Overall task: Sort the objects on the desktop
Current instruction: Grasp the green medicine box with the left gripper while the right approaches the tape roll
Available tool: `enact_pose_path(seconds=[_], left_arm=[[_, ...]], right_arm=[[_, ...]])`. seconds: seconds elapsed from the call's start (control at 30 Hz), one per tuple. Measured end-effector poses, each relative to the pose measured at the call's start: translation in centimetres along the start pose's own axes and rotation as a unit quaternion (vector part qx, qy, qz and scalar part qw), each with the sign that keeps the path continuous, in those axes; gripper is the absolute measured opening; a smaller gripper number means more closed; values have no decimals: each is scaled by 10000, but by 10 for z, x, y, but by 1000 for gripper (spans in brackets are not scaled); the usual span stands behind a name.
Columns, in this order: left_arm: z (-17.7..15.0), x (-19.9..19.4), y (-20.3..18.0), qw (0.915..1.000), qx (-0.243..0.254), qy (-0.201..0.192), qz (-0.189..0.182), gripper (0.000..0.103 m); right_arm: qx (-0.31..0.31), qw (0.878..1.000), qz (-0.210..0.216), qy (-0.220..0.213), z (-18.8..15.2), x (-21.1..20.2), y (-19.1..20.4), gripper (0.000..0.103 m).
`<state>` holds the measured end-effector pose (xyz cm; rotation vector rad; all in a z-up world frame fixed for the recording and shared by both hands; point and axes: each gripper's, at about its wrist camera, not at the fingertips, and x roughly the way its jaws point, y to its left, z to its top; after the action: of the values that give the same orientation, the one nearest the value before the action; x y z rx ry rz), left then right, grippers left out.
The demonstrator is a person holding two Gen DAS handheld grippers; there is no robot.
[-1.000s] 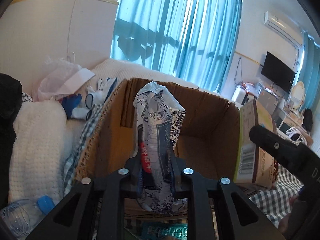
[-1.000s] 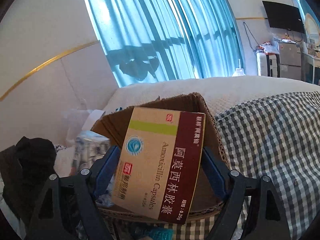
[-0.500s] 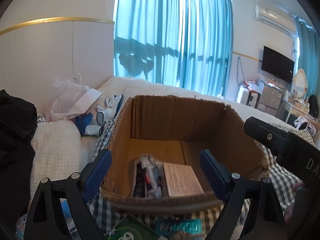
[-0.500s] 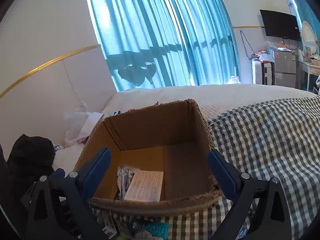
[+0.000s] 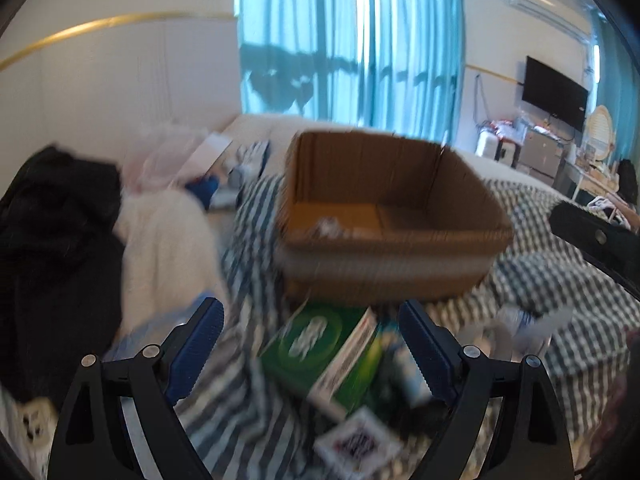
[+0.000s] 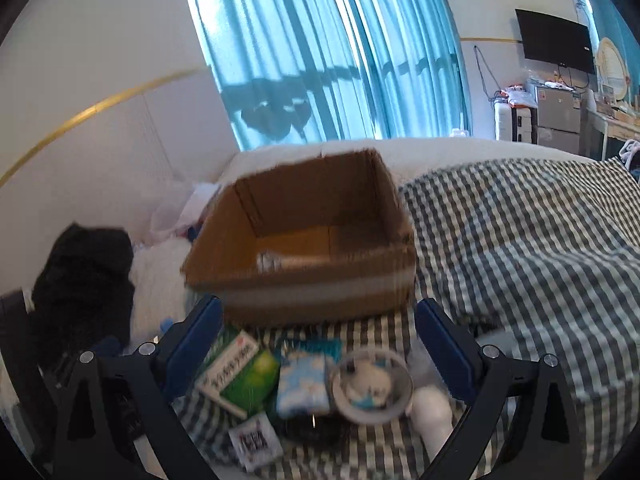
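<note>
An open cardboard box (image 5: pixel 384 276) (image 6: pixel 320 300) stands on a checked bedspread; a white packet end (image 6: pixel 269 261) shows inside it. In front of it lie loose items: a green box (image 5: pixel 320 352) (image 6: pixel 236 376), a blue patterned pack (image 6: pixel 302 384), a round clear case (image 6: pixel 372 388), a small white card packet (image 5: pixel 358 442) (image 6: pixel 254 442) and a white bottle (image 6: pixel 432 412). My left gripper (image 5: pixel 310 344) is open and empty above the green box. My right gripper (image 6: pixel 318 346) is open and empty above the pile.
A black garment (image 5: pixel 56 248) and a white knitted blanket (image 5: pixel 164 240) lie left of the box. A plastic bag (image 5: pixel 160 160) sits behind them. The checked bedspread (image 6: pixel 520 248) stretches right. The other gripper's black arm (image 5: pixel 592 236) shows at right.
Both grippers let go of the packet and the medicine box into the cardboard box, opened, and pulled back and down. The loose items in front of the box have come into view.
</note>
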<state>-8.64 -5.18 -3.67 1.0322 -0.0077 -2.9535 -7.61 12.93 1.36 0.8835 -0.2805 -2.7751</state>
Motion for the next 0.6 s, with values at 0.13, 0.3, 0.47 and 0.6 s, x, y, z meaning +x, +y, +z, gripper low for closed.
enact_pose_path(seconds=[0.13, 0.3, 0.47, 0.6], left_arm=[[-28, -7, 7, 9995, -91, 271, -94, 92], [-56, 0, -8, 9991, -59, 297, -288, 92], [-68, 22, -15, 9993, -5, 343, -171, 92], [-66, 52, -2, 9950, -529, 654, -545, 92]], right_arm=[[-120, 9994, 119, 307, -34, -9, 4, 97], [-240, 9986, 112, 467, -57, -14, -1, 97], [-167, 9977, 318, 574, -66, -3, -11, 95], [-112, 9973, 381, 621, -68, 8, -17, 94]])
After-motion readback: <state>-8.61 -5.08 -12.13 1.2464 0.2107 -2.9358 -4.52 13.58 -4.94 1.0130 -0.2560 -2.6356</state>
